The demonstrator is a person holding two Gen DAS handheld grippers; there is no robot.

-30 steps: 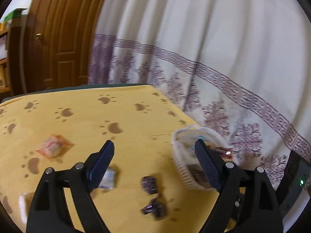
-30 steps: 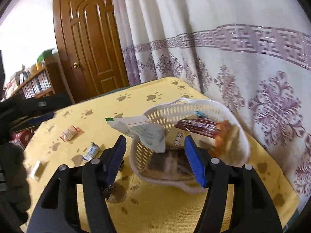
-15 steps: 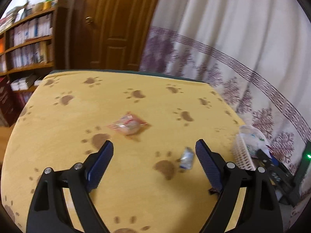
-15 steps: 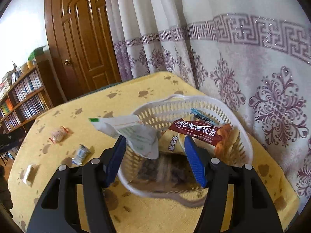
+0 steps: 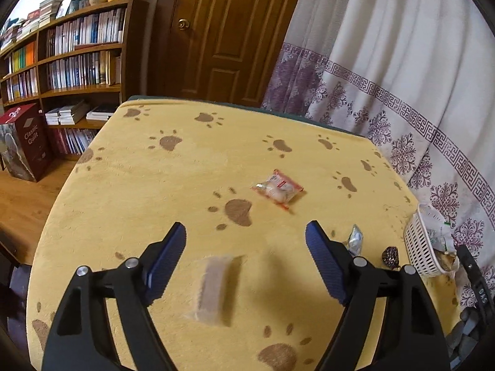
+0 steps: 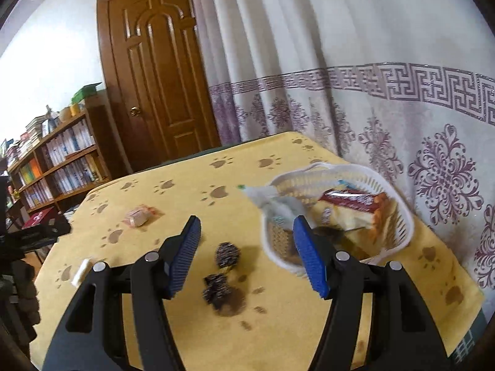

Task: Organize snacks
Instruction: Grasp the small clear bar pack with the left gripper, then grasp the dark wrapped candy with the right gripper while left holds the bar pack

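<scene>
A pale clear-wrapped wafer snack (image 5: 213, 287) lies on the yellow paw-print tabletop (image 5: 154, 185) between the wide-open left hand-held gripper (image 5: 246, 247) fingers, untouched.

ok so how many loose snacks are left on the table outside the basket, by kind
Red-and-clear wrapped snack: 1
Pale long wrapped bar: 1
Small silver packet: 1
Dark shiny wrapped candies: 2
Total: 5 loose on the table, outside the white basket.
</scene>
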